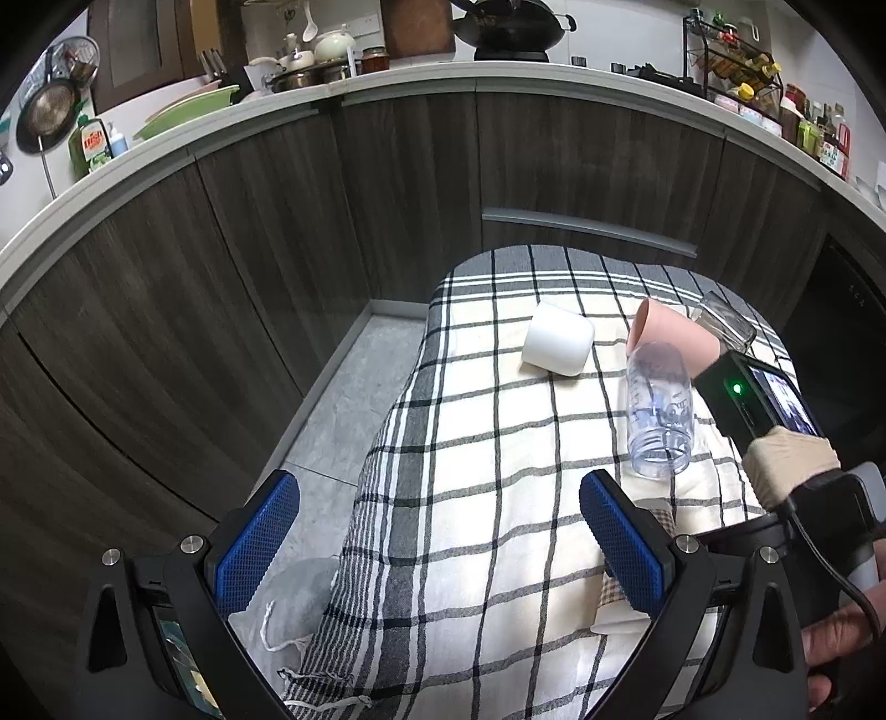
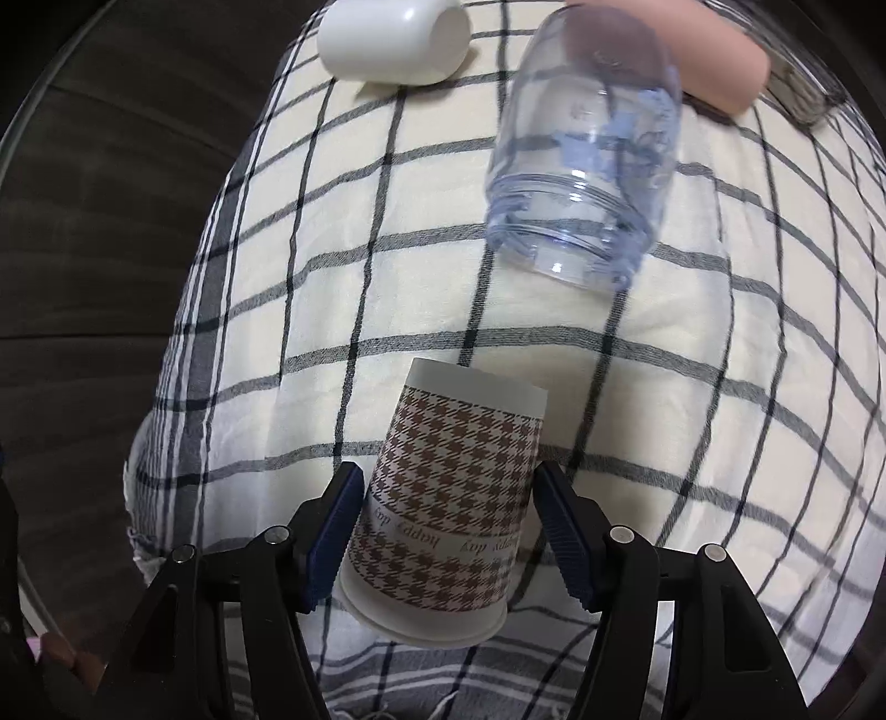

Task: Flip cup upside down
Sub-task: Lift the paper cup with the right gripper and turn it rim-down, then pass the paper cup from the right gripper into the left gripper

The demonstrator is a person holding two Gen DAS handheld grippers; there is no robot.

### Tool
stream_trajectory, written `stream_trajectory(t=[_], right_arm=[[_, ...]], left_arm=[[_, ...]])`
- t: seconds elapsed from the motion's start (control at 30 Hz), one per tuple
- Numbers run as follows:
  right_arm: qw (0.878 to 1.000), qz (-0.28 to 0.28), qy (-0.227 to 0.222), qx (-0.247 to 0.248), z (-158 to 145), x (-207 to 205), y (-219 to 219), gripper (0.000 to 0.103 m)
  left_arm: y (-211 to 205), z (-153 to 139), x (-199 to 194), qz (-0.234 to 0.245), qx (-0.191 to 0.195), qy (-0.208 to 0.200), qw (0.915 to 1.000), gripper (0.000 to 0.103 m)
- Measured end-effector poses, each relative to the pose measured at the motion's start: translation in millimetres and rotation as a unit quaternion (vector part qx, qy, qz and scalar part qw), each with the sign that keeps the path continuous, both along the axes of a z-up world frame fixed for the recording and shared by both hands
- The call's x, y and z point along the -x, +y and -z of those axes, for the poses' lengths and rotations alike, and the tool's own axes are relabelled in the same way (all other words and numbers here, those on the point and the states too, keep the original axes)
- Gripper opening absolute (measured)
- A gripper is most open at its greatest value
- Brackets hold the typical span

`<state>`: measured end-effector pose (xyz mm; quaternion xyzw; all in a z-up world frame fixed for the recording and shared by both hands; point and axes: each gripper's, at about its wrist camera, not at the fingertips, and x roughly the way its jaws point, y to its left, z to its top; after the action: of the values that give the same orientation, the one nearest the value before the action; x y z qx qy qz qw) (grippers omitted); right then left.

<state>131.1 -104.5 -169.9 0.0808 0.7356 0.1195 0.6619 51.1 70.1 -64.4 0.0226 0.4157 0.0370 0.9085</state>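
Observation:
A paper cup (image 2: 443, 509) with a brown houndstooth print sits between the fingers of my right gripper (image 2: 443, 498). The cup is tilted, its printed words upside down and its wider rim toward the camera. The jaws are closed against its sides. My left gripper (image 1: 437, 548) is open and empty, held above the near left edge of the checked tablecloth (image 1: 498, 498). A sliver of the paper cup (image 1: 614, 603) shows behind its right finger in the left wrist view.
On the cloth lie a clear plastic bottle (image 2: 587, 166), a white cup (image 2: 393, 39) on its side, a pink cup (image 2: 714, 61) and a glass (image 2: 803, 94). Dark cabinets (image 1: 277, 266) and grey floor (image 1: 343, 399) lie left of the table.

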Motion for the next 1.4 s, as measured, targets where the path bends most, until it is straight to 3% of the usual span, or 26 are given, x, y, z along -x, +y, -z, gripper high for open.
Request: stream_trajectory(t=[0.1, 0.17, 0.2, 0.4, 0.57, 0.87, 1.0, 1.4], right_arm=[[1.000, -0.001, -0.002, 0.000, 1, -1, 1, 0.066], [1.000, 0.004, -0.004, -0.001, -1, -1, 1, 0.077], [1.000, 0.007, -0.010, -0.001, -3, -3, 2, 0.077], [0.996, 0.039, -0.075, -0.004, -39, 3, -17, 0.079], [0.983, 0.087, -0.159, 0.008, -75, 22, -50, 0.081], [0.944, 0.131, -0.296, 0.064, -125, 70, -103, 0.081], [0.920, 0.144, -0.353, 0.095, -138, 87, -113, 0.082], [0.859, 0.189, -0.461, 0.116, -158, 118, -136, 0.086]], left_arm=[[-1, -1, 0, 0.002, 0.004, 0.003, 1.0000, 0.103], [-2, -2, 1, 0.002, 0.004, 0.002, 1.0000, 0.103], [-3, -4, 1, 0.003, 0.004, 0.001, 1.0000, 0.103], [-13, -13, 4, 0.014, 0.007, 0.000, 0.9999, 0.103], [-32, -10, 5, 0.033, 0.009, 0.012, 0.9993, 0.103], [-78, 4, 3, 0.079, 0.008, 0.046, 0.9958, 0.103], [-97, 14, -1, 0.100, 0.008, 0.071, 0.9924, 0.103], [-132, 48, -32, 0.127, 0.002, 0.190, 0.9736, 0.103]])
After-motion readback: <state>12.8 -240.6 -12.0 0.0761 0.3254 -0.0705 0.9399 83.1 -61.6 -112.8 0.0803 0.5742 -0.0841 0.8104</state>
